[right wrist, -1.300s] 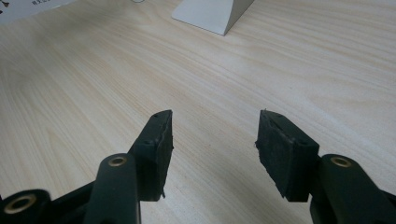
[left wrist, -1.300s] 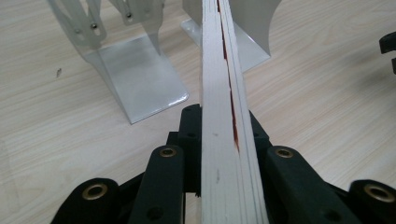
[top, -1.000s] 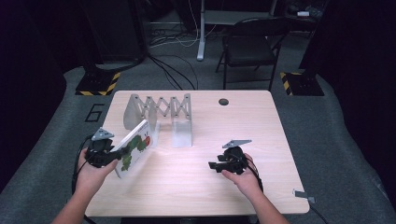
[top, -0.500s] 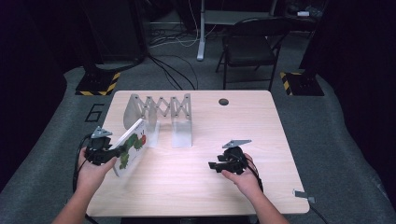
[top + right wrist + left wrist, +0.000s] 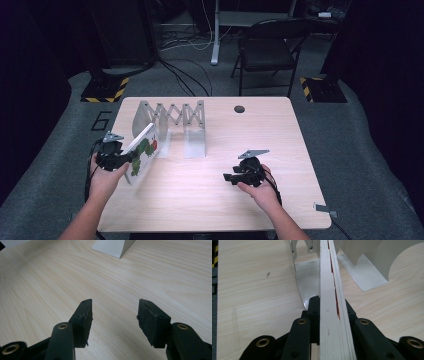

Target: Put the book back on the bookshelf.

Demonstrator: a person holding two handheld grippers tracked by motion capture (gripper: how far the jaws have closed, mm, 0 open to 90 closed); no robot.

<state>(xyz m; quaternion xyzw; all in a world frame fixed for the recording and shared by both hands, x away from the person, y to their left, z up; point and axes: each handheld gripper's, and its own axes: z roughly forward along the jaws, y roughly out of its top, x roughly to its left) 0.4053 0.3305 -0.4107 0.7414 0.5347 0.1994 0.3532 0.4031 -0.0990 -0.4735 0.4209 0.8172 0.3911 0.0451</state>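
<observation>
One camera hangs high above my side of the pale wooden table (image 5: pixel 210 200), looking forward and down, far enough to take in the dark floor beyond. The one on my left gripper (image 5: pixel 329 322) looks close along its black jaws, past the white picture book (image 5: pixel 332 302) toward the grey metal accordion rack (image 5: pixel 362 267), which the high view shares (image 5: pixel 172 120). The one on my right gripper (image 5: pixel 113 315) skims low over the tabletop.
</observation>
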